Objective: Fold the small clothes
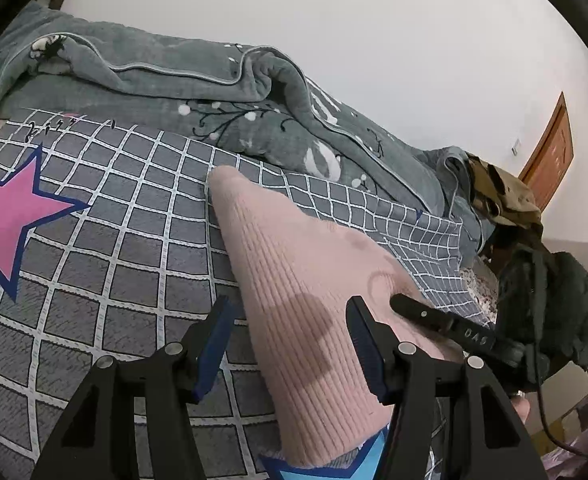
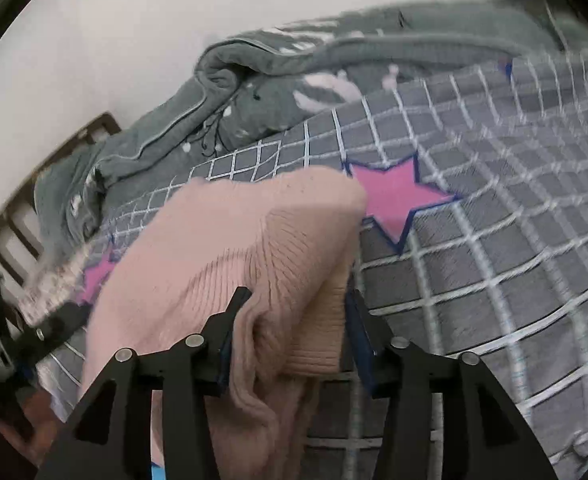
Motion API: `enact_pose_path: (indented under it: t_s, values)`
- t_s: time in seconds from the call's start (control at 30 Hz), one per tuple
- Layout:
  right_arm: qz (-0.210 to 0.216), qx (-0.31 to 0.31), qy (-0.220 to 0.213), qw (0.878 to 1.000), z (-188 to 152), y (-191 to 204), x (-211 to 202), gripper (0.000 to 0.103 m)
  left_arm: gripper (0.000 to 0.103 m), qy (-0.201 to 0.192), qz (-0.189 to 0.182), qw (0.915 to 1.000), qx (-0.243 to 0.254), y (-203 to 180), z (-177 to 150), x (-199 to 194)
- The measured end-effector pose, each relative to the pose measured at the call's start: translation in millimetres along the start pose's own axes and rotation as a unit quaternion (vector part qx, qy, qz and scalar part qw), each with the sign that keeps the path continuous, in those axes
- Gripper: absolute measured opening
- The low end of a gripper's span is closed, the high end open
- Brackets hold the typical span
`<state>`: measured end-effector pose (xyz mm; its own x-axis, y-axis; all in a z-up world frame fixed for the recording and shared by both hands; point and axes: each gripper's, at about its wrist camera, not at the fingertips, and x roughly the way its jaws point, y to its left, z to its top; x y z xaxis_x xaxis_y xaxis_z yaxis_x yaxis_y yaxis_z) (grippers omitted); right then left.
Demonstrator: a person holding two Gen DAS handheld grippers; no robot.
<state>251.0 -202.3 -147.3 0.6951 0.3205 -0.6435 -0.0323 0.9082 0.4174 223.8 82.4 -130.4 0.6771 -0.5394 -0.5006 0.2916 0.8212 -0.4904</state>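
Beyond right tool (image 2: 294,312), blurred bedsheet (image 2: 494,220)

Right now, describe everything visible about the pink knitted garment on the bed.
The pink knitted garment is pale pink, ribbed, soft-looking wool or similar. It lies on the grey checked bedsheet, one narrow part stretched flat toward the grey blanket. Nearer the right tongs it is bunched and folded over itself, with a ribbed hem between the parted fingers; whether they press it cannot be told. The left tongs stand open over the flat part.
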Motion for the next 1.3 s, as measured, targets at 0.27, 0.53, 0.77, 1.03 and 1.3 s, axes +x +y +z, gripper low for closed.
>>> enact_pose_path:
  t_s: [0.27,0.53,0.77,1.03,1.3]
  values:
    - [0.125,0.051,-0.009,0.991,-6.0,-13.8,-4.5,0.023,0.057,-0.003,-0.009,0.9999,0.011,-1.8,1.5,-3.4]
    - [0.035,0.003,-0.003,0.999,2.9,-9.7,-14.3,0.042,0.057,0.022,0.011,0.9996,0.01,-3.4,0.0,8.5]
    - [0.028,-0.075,-0.07,0.994,-31.2,12.8,-59.0,0.042,0.061,0.04,0.013,0.9989,0.019,-8.3,-4.9,15.3]
    - [0.02,-0.116,-0.11,0.987,-45.5,34.4,-77.0,0.042,0.064,0.035,0.009,0.9993,0.011,-11.1,-6.2,14.6]
    - [0.024,-0.238,-0.106,0.965,-60.0,90.8,-54.3,0.042,0.065,0.012,0.02,0.9995,-0.02,3.5,2.4,9.4]
